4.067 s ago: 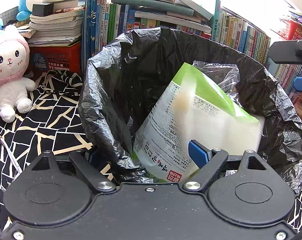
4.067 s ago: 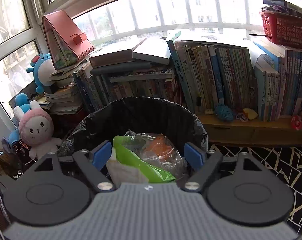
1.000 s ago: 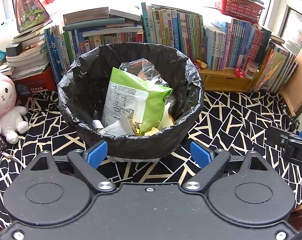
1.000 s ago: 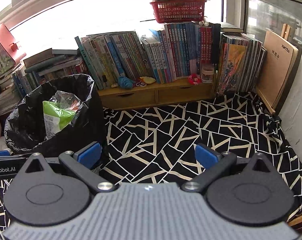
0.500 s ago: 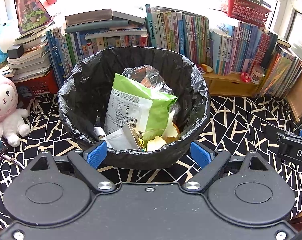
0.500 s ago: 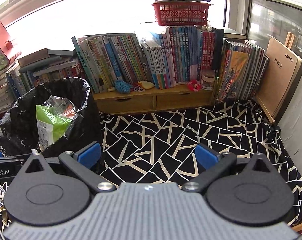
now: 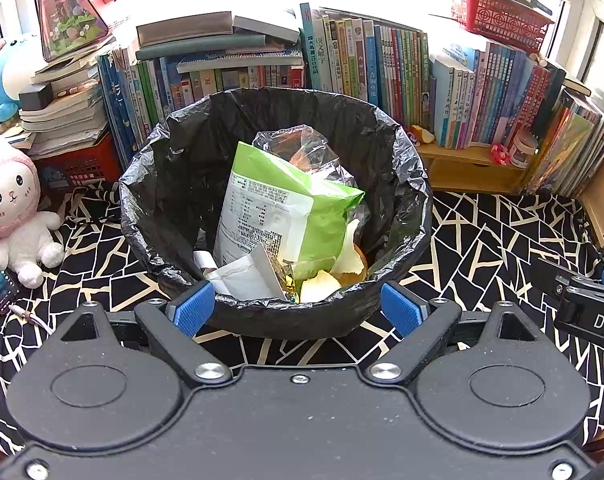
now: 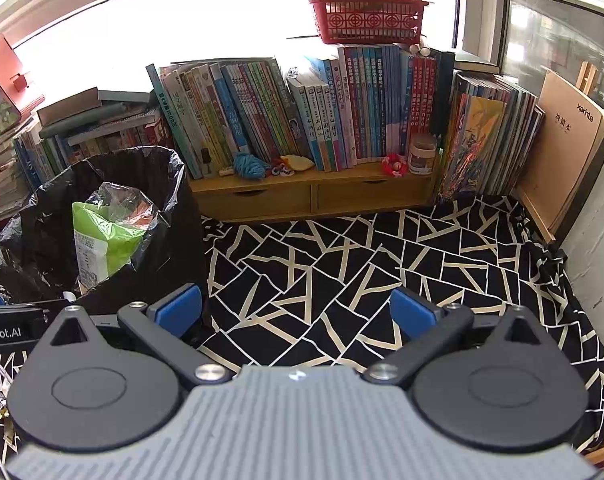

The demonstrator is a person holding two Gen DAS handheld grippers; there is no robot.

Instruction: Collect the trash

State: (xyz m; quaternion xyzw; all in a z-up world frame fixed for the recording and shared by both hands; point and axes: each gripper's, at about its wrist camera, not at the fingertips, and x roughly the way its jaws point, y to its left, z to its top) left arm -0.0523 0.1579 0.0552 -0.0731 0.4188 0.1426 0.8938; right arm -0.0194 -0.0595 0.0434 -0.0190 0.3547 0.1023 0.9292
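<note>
A bin lined with a black bag (image 7: 173,184) (image 8: 169,240) stands on the black-and-cream cloth. Inside it lean a green-and-white snack bag (image 7: 277,208) (image 8: 97,236), a clear plastic wrapper (image 7: 302,148), white paper (image 7: 245,276) and fruit peel (image 7: 322,284). My left gripper (image 7: 297,310) hovers at the bin's near rim, open, with nothing between its blue pads. My right gripper (image 8: 295,314) is open over bare cloth to the right of the bin, holding nothing. Its edge shows at the right of the left wrist view (image 7: 586,300).
Rows of books (image 8: 302,116) and a wooden drawer shelf (image 8: 314,196) line the back. A red basket (image 8: 368,20) sits on top of the books. A pink-and-white plush (image 7: 13,216) sits left of the bin. A brown board (image 8: 566,148) leans at the right wall.
The bin looms a little larger and higher in the left wrist view. In the right wrist view the bin has slid slightly left. Both grippers stay open.
</note>
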